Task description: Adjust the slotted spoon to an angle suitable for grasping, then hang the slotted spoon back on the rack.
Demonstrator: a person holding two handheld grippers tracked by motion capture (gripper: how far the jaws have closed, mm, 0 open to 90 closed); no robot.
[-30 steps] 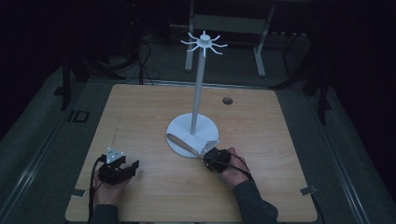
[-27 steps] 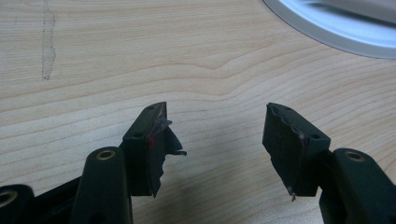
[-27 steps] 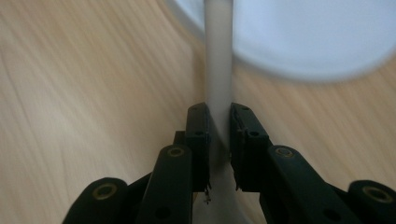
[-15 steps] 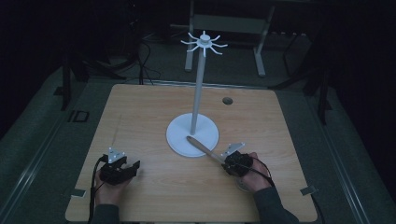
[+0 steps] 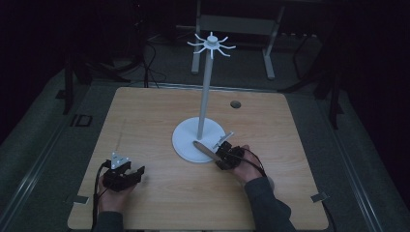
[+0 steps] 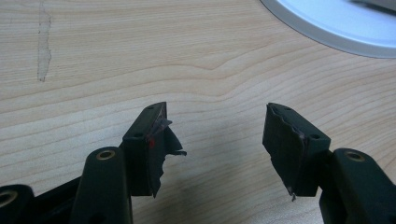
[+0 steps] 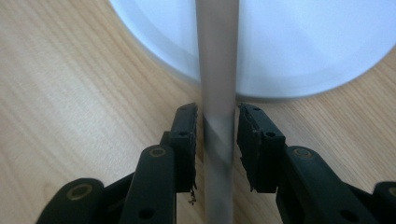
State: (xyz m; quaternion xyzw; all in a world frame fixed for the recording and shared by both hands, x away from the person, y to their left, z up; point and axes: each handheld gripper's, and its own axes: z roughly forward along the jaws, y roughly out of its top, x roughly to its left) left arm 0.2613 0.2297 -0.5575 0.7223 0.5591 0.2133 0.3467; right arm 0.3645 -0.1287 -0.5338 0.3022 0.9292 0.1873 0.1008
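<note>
White stand (image 5: 209, 96), grey flat strip (image 7: 217, 93), black tools (light woodgrain table (image 5: 145, 121)).

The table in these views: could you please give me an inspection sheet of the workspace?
Surface: wooden table, pale scuff, small round hole near the far edge.
Job's things: white stand upright, hooks on top; long flat utensil with its tip on the stand's round base.
Clutter: nothing seen.
Grippers: left hand-held gripper open and empty, low over the wood. The right hand-held gripper has just been opening its jaws. The utensil lies between them, and the pads seem barely clear of it.
Cables: a black cable trails from the left gripper; more cables lie on the floor behind.
Surroundings: dark room, grey frame legs beyond the table.
</note>
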